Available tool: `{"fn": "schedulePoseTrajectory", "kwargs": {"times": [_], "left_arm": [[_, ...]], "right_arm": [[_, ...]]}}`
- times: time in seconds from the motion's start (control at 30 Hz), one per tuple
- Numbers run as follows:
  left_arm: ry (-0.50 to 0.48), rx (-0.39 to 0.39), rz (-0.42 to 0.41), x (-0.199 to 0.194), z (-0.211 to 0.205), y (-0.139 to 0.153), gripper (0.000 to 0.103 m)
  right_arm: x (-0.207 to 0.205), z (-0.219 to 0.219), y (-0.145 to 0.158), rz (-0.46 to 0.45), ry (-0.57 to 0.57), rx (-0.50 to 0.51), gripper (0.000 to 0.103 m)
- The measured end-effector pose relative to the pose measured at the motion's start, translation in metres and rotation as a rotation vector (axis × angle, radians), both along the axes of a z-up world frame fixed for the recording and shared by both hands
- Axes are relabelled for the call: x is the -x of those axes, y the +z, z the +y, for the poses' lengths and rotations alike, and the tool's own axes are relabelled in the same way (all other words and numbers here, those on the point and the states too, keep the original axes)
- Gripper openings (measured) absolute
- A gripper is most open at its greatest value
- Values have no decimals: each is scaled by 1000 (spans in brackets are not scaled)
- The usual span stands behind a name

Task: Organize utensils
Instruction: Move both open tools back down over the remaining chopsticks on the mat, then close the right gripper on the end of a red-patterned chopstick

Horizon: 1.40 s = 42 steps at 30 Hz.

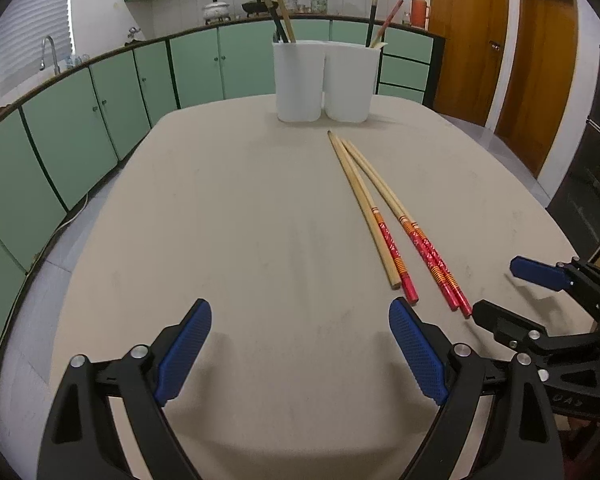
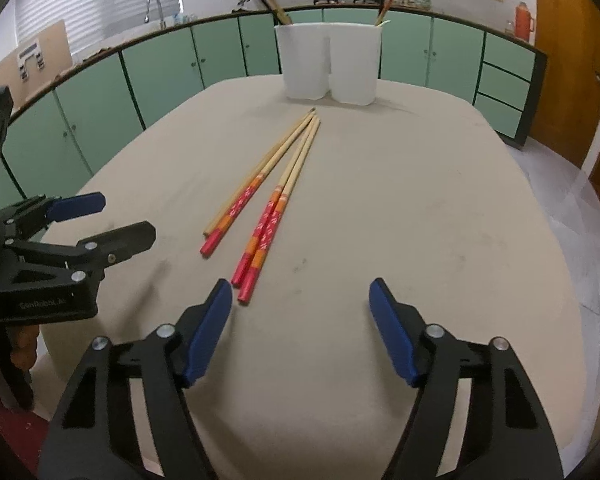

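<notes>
We see the red-handled chopsticks [image 2: 278, 184] lying on the table [image 2: 420, 220], long axes toward the white holder [image 2: 332, 64]; our right gripper [image 2: 300, 320], nearer than the left gripper [image 1: 300, 344], stands just right of their red ends; both jaws gape empty.

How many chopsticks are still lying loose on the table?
4: a left pair, one plain, one red-handled, and a right red-handled pair, tips converging toward the white holder. None seem hidden.

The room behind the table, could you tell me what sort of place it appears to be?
Most likely a home kitchen: green cabinets run under a long counter with a sink faucet, and a white cooking pot and an orange thermos stand on it.
</notes>
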<state>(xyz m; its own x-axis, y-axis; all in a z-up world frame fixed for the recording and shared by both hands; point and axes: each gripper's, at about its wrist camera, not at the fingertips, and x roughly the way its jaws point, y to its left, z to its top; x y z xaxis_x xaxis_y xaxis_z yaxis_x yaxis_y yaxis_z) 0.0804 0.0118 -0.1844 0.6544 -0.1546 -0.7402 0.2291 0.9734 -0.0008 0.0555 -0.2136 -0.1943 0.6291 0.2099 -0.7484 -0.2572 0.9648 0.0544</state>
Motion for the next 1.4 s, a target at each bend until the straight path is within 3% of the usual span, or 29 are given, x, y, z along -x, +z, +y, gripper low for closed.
{"fn": "schedulePoseTrajectory", "kwargs": {"times": [0.33, 0.43, 0.6, 0.77, 0.9, 1.0, 1.07, 1.4], "left_arm": [[1, 7, 12, -1, 0, -4, 89], [5, 11, 15, -1, 1, -4, 89], [13, 15, 19, -1, 3, -5, 89], [6, 11, 20, -3, 0, -5, 89], [-3, 8, 21, -2, -3, -6, 89], [-10, 7, 25, -2, -6, -7, 89], [-15, 4, 26, -2, -8, -8, 89], [-34, -10, 60, -10, -19, -16, 88]], "right_arm": [[-7, 2, -4, 6, 3, 31, 58], [-11, -6, -4, -6, -49, 59, 57], [-12, -26, -2, 7, -98, -12, 55], [-8, -19, -4, 1, -64, -6, 40], [-11, -15, -4, -8, -51, 6, 34], [-13, -13, -5, -16, -41, 9, 20], [-14, -12, -5, -16, -36, 7, 5], [-17, -29, -3, -9, -91, 2, 5]]}}
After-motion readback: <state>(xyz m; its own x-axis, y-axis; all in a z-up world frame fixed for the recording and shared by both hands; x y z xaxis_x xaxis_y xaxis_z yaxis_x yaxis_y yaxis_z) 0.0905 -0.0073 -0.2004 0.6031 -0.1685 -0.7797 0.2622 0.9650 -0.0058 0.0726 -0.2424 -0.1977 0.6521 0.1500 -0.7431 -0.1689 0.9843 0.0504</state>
